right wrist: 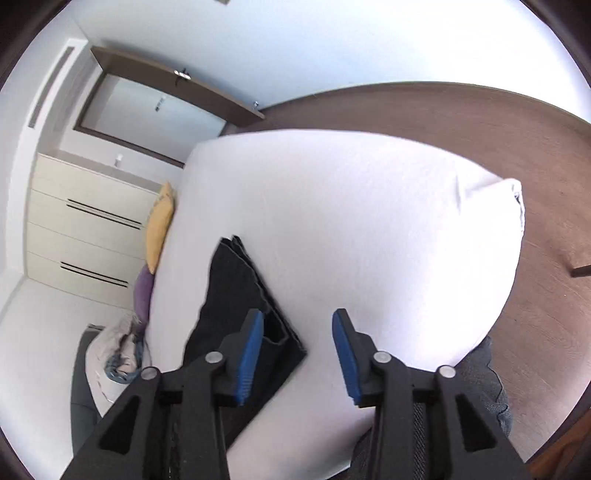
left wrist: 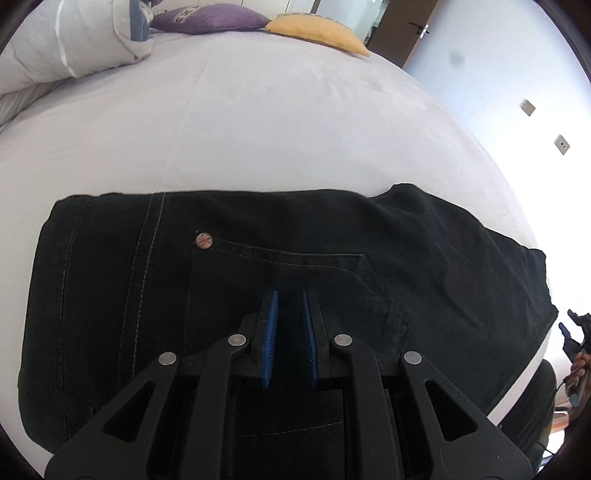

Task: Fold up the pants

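Black jeans lie folded in a flat stack on the white bed, near its front edge, with a copper rivet and a pocket seam showing on top. My left gripper hovers over the pocket with its blue pads a narrow gap apart and nothing between them. My right gripper is open and empty, raised above the bed beside the jeans' corner. The right gripper also shows at the right edge of the left wrist view.
A yellow cushion, a purple cushion and a bunched grey duvet lie at the bed's far side. A cream drawer unit, a door and brown wood floor surround the bed.
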